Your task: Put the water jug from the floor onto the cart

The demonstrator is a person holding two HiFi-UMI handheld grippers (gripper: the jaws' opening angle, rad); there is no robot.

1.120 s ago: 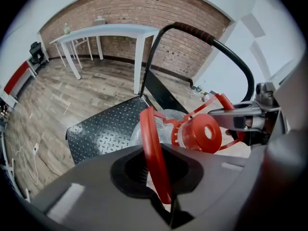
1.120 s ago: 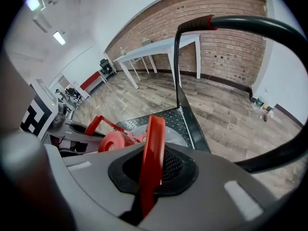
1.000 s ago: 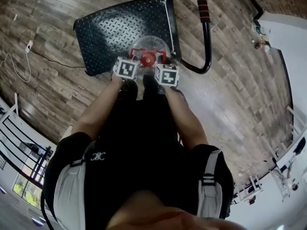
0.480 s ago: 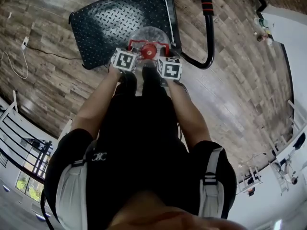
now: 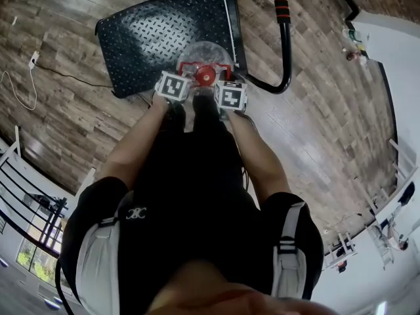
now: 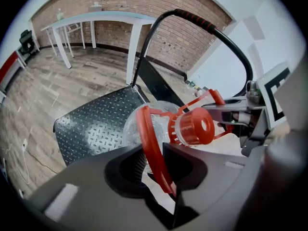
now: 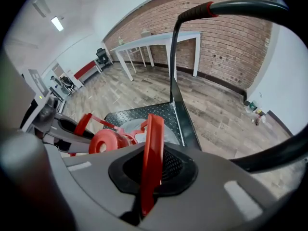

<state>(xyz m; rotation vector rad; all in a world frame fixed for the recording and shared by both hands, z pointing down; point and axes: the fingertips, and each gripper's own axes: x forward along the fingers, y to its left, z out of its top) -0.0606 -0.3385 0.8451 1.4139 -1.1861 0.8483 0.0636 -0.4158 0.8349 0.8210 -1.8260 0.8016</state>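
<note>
Where the jug is sitting (head view): the water jug (image 5: 207, 50) is showing over the near corner of the cart deck (image 5: 151, 38), beside the cart handle (image 5: 283, 38); whether it is resting on the plate cannot be told.
Head view, grippers: the left gripper (image 5: 176, 84) and the right gripper (image 5: 229, 94) are hanging side by side at the red cap (image 5: 205, 75), both pointing steeply down.
Left gripper view, claw: its jaws have just been opening and are standing apart (released), with the jug's red handle (image 6: 147, 138) passing loosely between them.
Left gripper view, jug: the clear body is lying beyond the jaws, over the diamond plate.
Right gripper view, claw: its jaws are clenching a strap of the red handle, pads pressing on both its faces.
Right gripper view, jug: the cap is sitting left of the clamped strap, the deck behind it.
</note>
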